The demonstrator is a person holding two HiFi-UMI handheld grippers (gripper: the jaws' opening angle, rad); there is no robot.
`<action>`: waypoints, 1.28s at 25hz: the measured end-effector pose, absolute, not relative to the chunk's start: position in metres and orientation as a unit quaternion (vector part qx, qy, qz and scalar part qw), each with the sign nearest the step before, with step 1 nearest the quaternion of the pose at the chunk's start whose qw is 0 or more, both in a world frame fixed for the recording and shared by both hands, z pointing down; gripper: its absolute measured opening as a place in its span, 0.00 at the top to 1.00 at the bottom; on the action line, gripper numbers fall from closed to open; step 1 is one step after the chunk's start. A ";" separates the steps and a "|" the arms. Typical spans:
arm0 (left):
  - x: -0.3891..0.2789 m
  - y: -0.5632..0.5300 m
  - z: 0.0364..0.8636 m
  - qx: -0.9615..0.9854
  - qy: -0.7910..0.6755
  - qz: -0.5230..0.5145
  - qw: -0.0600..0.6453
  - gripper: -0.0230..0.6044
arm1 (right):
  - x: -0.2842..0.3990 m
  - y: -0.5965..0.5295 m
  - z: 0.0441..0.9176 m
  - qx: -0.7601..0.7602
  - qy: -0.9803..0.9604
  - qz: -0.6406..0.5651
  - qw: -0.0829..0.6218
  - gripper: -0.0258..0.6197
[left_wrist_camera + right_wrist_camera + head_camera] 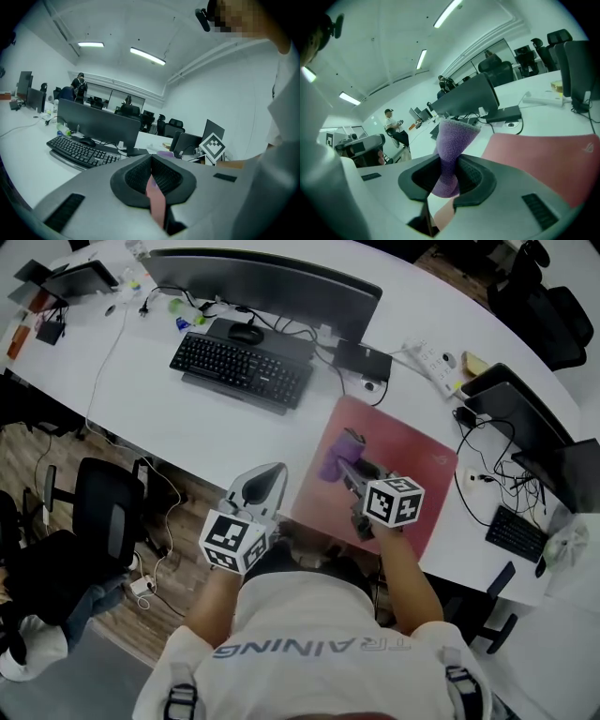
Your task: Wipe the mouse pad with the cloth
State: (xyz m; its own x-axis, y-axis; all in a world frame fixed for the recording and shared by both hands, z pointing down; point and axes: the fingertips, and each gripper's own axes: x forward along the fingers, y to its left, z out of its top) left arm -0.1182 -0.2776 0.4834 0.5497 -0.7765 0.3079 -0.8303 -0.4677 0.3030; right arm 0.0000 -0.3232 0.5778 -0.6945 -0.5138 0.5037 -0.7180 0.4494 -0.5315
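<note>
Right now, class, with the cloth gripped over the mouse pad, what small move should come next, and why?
Probably lower the right tool until the purple cloth presses flat on the pink mouse pad. The jaws are shut on the cloth, which stands bunched above the pad's left part, so little of it seems to touch the surface yet.

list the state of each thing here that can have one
left claw, shut, nothing in it
right claw, shut on the cloth
cloth, bunched, pinched upright over the mouse pad
mouse pad, flat on the desk
monitor, screen dark
</note>
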 end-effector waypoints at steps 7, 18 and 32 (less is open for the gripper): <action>-0.164 -0.285 0.502 0.848 -0.472 0.071 0.229 0.91 | -0.064 -0.336 0.647 0.346 -0.820 0.407 0.207 0.80; -0.183 -0.295 0.515 0.849 -0.465 0.085 0.238 0.91 | -0.061 -0.346 0.719 0.378 -0.764 0.453 0.261 0.80; -0.121 -0.288 0.504 0.862 -0.442 0.093 0.229 0.91 | 0.014 -0.334 0.728 0.395 -0.741 0.481 0.252 0.79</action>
State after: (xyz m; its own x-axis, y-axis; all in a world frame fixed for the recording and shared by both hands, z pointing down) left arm -0.1208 -0.2883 0.5043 0.5913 -0.7203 0.3627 -0.8053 -0.5036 0.3128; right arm 0.0140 -0.3339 0.7284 -0.5616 -0.3422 0.7534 -0.8274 0.2251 -0.5145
